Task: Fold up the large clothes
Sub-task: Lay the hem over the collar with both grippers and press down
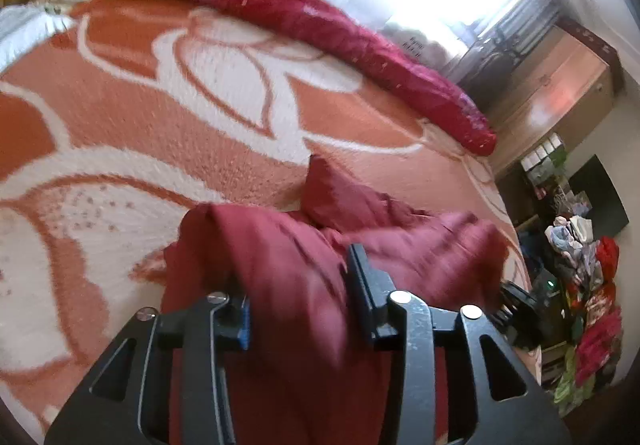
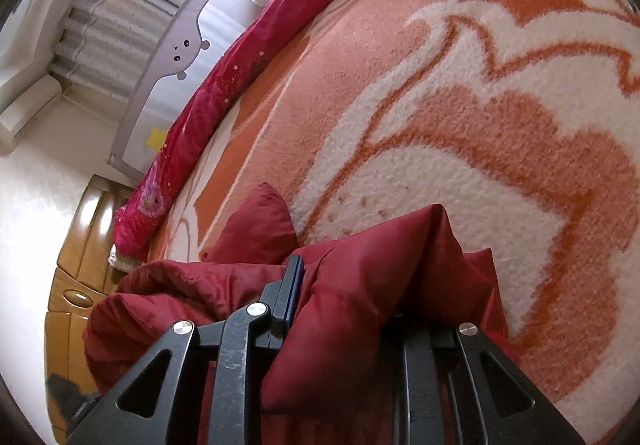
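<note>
Dark red garment (image 1: 280,265) bunched on orange-white blanket (image 1: 120,93). Left gripper (image 1: 298,297) spread, cloth between jaws. Right gripper (image 2: 344,309) pinching garment fold. No legible writing nr it.

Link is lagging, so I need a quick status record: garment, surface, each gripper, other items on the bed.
garment: dark red padded jacket, bunched, not flat
surface: orange-and-white floral blanket
left gripper: jaws apart, jacket fabric between them, grip unclear
right gripper: closed on a fold of the jacket
other: rolled pink-red quilt along the far edge, apart from the jacket
</note>
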Demonstrator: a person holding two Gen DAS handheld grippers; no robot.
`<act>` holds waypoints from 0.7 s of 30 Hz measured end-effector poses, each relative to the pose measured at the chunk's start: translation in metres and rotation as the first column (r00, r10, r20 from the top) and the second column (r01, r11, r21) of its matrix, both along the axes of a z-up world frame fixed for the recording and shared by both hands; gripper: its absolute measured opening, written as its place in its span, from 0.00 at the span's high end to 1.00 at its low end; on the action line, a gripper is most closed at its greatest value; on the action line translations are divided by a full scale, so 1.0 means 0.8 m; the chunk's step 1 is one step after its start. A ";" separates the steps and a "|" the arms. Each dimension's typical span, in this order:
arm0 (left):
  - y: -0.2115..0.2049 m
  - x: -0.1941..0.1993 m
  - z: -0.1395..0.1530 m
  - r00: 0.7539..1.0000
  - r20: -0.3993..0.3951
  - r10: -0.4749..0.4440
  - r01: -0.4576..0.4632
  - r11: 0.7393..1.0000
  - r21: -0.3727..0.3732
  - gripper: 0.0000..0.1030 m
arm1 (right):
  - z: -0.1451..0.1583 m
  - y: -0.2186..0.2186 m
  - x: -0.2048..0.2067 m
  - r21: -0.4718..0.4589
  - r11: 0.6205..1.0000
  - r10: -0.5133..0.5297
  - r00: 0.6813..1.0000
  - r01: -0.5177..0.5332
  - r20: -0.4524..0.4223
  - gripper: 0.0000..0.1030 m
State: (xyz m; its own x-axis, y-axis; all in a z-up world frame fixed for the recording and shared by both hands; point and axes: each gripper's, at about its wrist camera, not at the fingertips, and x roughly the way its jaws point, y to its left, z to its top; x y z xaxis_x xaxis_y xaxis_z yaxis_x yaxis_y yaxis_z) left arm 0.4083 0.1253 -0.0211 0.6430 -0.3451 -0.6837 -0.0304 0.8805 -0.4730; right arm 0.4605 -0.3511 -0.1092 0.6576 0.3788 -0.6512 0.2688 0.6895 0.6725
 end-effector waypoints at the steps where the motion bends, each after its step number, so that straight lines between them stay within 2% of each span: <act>1: 0.001 -0.011 0.008 1.000 0.019 -0.001 0.001 1.000 -0.005 0.62 | 0.000 0.000 -0.001 -0.002 1.000 -0.002 1.000 0.002 -0.001 0.80; 5: -0.007 -0.057 0.037 0.995 0.092 -0.041 0.045 0.998 -0.040 0.62 | 0.000 0.000 -0.002 -0.004 1.000 -0.009 1.000 0.009 0.001 0.79; 7: -0.030 -0.073 0.047 0.986 0.122 -0.113 0.116 0.993 -0.021 0.62 | 0.002 0.002 -0.002 -0.018 1.000 -0.007 1.000 0.007 0.001 0.79; 10: -0.075 -0.072 0.038 0.971 0.088 -0.223 0.220 0.974 0.043 0.62 | 0.010 0.008 0.001 -0.037 0.999 0.001 1.000 -0.001 0.001 0.75; 13: -0.120 -0.058 0.007 0.954 -0.005 -0.299 0.297 0.944 0.147 0.62 | 0.023 0.008 -0.001 -0.029 1.000 0.011 1.000 -0.011 -0.004 0.70; 15: -0.150 -0.045 -0.027 0.949 -0.108 -0.295 0.313 0.910 0.272 0.62 | 0.032 0.003 -0.005 -0.011 1.000 0.011 1.000 -0.011 0.000 0.66; 17: -0.162 -0.037 -0.048 0.950 -0.134 -0.282 0.312 0.888 0.339 0.62 | 0.045 -0.006 -0.015 0.015 1.000 0.013 1.000 -0.013 0.016 0.62; 19: -0.163 -0.031 -0.057 0.954 -0.130 -0.271 0.299 0.890 0.343 0.62 | 0.064 -0.013 -0.028 0.042 0.999 0.007 0.999 -0.009 0.050 0.55; 21: -0.159 -0.023 -0.058 0.959 -0.119 -0.256 0.282 0.901 0.330 0.62 | 0.085 -0.020 -0.051 0.048 0.999 -0.017 0.996 0.013 0.089 0.41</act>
State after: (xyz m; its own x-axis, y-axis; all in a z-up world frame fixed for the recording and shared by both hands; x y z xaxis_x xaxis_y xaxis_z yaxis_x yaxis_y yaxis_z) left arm 0.3898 -0.0021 -0.0677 0.5044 -0.2366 -0.8305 0.2082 0.9667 -0.1490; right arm 0.4198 -0.3668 -0.0409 0.7181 0.3974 -0.5713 0.2161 0.6530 0.7259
